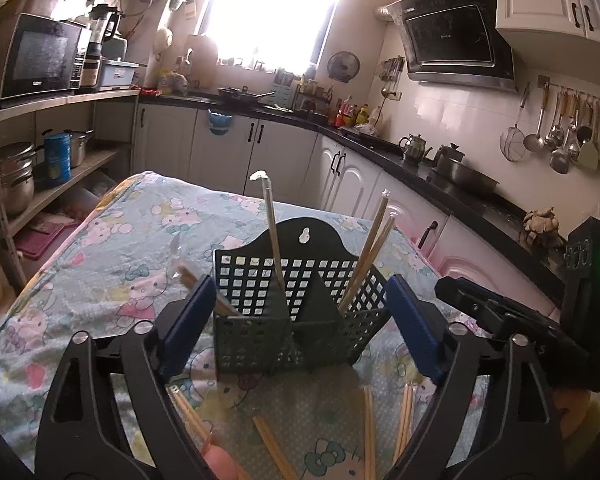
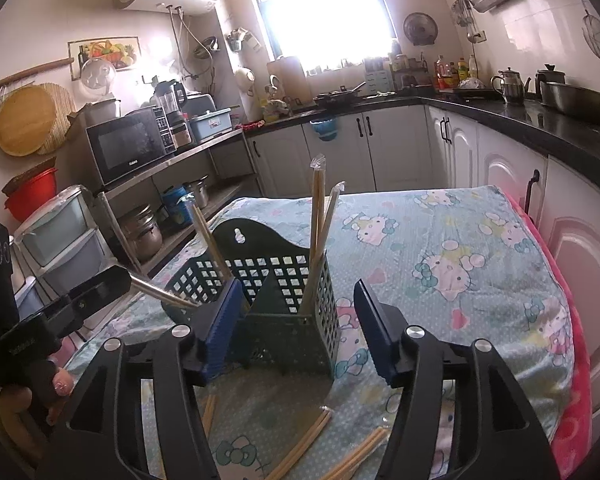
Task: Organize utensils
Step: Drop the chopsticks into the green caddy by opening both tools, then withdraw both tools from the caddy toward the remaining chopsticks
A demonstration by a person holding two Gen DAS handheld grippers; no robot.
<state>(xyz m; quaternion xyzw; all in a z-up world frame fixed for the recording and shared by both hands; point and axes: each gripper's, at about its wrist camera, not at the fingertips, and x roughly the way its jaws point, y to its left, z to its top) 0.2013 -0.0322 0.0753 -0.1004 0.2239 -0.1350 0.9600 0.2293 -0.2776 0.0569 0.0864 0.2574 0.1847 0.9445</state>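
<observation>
A dark green perforated utensil holder with a middle divider stands on the table's cartoon-cat cloth. Wrapped chopsticks stand in its left compartment, and more chopsticks lean in the right one. Several loose chopstick pairs lie on the cloth in front of it. My left gripper is open, its blue pads wide apart on either side of the holder and pressing nothing. In the right wrist view the holder sits between the jaws of my open right gripper, with loose chopsticks below.
White cabinets under a black counter run along the right and back. A shelf with a microwave and pots stands left of the table. A pink blanket edge hangs at the table's right side. A hand holds the left gripper.
</observation>
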